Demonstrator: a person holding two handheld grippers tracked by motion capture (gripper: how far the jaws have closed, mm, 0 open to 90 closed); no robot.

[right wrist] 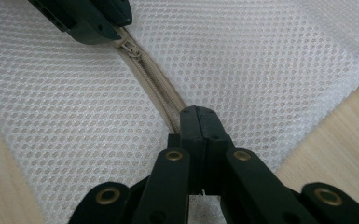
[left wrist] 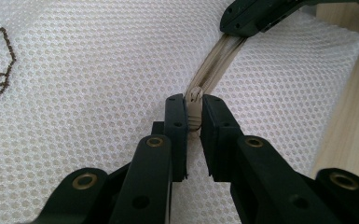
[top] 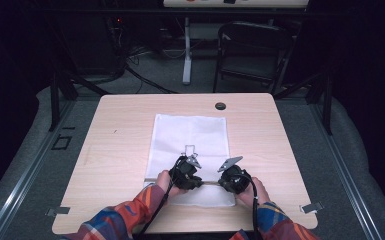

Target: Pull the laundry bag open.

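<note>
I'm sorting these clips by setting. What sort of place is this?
Probably a lab or recording studio, not a home: a lone wooden table on grey carpet, dark curtains and metal framing around it, a folding chair and loose cables behind.

White mesh bag [top: 190, 137] flat on table, beige zipper [right wrist: 156, 86] closed
</note>
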